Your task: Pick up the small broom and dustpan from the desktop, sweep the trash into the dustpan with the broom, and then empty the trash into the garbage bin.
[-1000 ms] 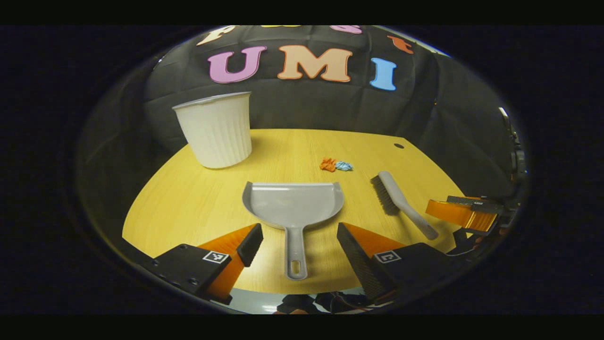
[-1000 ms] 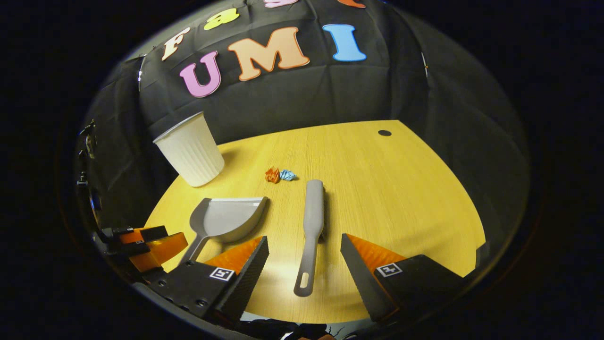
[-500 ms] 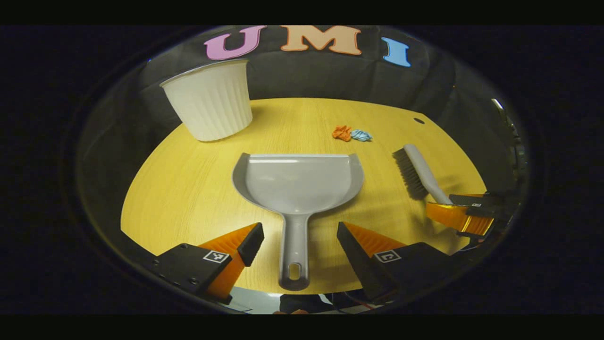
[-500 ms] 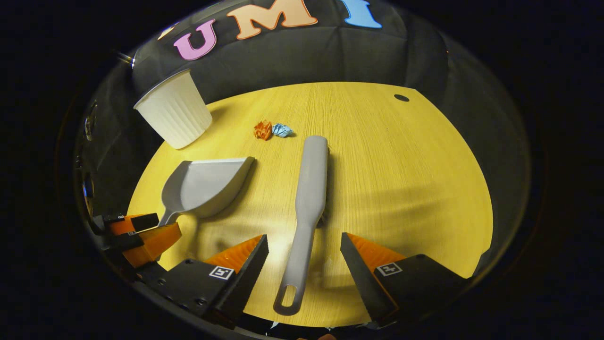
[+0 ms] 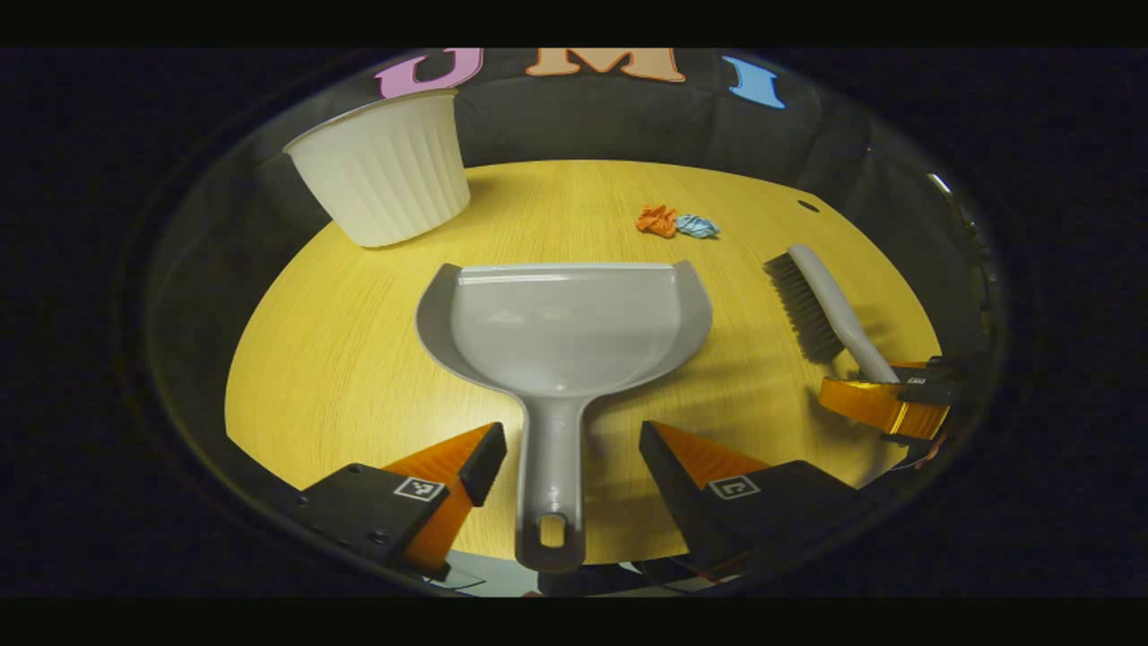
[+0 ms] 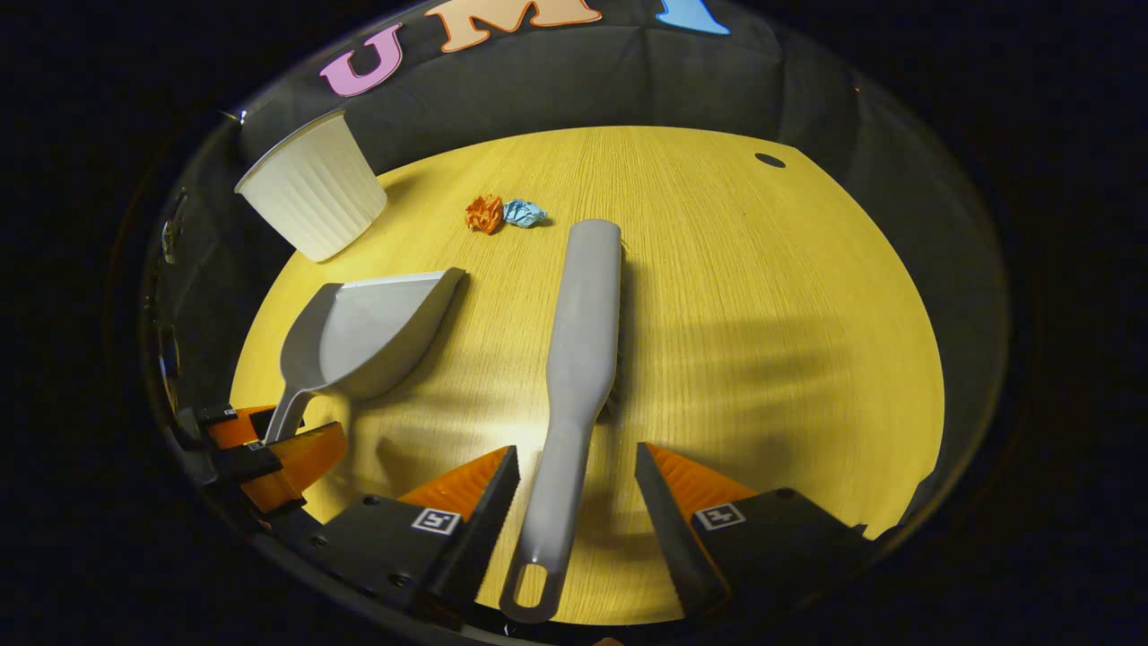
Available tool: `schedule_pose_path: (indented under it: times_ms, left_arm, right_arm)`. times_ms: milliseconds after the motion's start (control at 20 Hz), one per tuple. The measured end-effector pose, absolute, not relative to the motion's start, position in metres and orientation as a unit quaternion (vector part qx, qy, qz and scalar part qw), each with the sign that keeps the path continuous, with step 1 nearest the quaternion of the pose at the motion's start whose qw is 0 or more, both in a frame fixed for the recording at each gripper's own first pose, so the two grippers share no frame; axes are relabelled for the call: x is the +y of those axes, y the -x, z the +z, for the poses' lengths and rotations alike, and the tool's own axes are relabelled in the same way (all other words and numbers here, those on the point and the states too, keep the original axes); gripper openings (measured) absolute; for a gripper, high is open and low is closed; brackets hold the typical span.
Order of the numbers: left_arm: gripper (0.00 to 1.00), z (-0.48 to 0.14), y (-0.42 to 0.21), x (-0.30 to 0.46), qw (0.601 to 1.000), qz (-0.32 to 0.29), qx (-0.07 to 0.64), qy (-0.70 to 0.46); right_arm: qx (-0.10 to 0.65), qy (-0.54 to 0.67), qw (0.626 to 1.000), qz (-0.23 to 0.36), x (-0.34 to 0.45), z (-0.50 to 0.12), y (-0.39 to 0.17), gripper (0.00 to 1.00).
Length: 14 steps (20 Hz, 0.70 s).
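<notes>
A grey dustpan (image 5: 563, 327) lies flat on the yellow wooden desktop (image 5: 341, 341), its handle pointing toward me between the fingers of my left gripper (image 5: 569, 453), which stands open around it without touching. The grey broom (image 6: 583, 314) lies lengthwise with its handle between the fingers of my right gripper (image 6: 574, 475), also open, with a gap on each side. An orange paper wad (image 6: 484, 213) and a blue paper wad (image 6: 524, 213) rest beyond both tools. The white ribbed garbage bin (image 5: 381, 170) stands at the far left. In the left gripper view the broom (image 5: 821, 305) reaches the right gripper (image 5: 883, 404).
A small dark hole (image 6: 769, 161) marks the desktop's far right corner. Black cloth walls close in behind and beside the table. The near table edge runs just under both grippers. In the right gripper view, the left gripper (image 6: 260, 449) sits at the dustpan (image 6: 359, 336) handle.
Both grippers have moved forward and lower, so the dustpan handle and the broom handle now lie deeper between their fingers. Both gaps have narrowed slightly. Nothing on the table has shifted.
</notes>
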<state>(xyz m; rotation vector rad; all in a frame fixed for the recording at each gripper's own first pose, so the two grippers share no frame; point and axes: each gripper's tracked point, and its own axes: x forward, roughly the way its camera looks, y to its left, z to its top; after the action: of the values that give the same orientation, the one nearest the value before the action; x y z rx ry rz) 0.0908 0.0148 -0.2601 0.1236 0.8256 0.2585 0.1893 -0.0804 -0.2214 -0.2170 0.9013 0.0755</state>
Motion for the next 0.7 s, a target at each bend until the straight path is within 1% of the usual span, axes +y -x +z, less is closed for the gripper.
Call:
schedule_pose_path:
  times_ms: [50, 100, 150, 200, 250, 300, 350, 550, 700]
  left_arm:
    - [0.85, -0.2623, -0.0897, 0.0163, 0.904, 0.126, 0.404, -0.059]
    - [0.65, -0.2634, -0.0881, 0.0191, 0.901, 0.13, 0.409, -0.062]
    - [0.54, -0.2653, -0.0877, 0.0214, 0.898, 0.134, 0.413, -0.064]
    - [0.36, -0.2656, -0.0861, 0.0212, 0.897, 0.136, 0.416, -0.062]
    - [0.34, -0.267, -0.0845, 0.0217, 0.895, 0.134, 0.422, -0.058]
    - [0.33, -0.2692, -0.0856, 0.0213, 0.893, 0.133, 0.426, -0.054]
    - [0.33, -0.27, -0.0829, 0.0209, 0.891, 0.136, 0.431, -0.051]
    - [0.26, -0.2702, -0.0831, 0.0202, 0.891, 0.127, 0.43, -0.067]
    - [0.24, -0.2685, -0.0807, 0.0187, 0.895, 0.115, 0.427, -0.058]
  right_arm:
    - [0.436, 0.106, 0.893, 0.038, -0.0807, -0.2229, -0.1895, 0.74]
    - [0.437, 0.107, 0.893, 0.037, -0.0798, -0.2236, -0.1901, 0.59]
    - [0.434, 0.107, 0.894, 0.038, -0.0787, -0.2245, -0.1925, 0.54]
    - [0.434, 0.107, 0.894, 0.037, -0.0791, -0.2252, -0.1926, 0.4]
    - [0.437, 0.108, 0.892, 0.036, -0.0801, -0.2263, -0.194, 0.26]
    - [0.447, 0.106, 0.887, 0.042, -0.0801, -0.2251, -0.1879, 0.22]
    - [0.46, 0.104, 0.881, 0.048, -0.0792, -0.2276, -0.1849, 0.27]
    - [0.46, 0.11, 0.88, 0.054, -0.0803, -0.2276, -0.1878, 0.24]
    - [0.457, 0.112, 0.88, 0.059, -0.0818, -0.2252, -0.1881, 0.24]
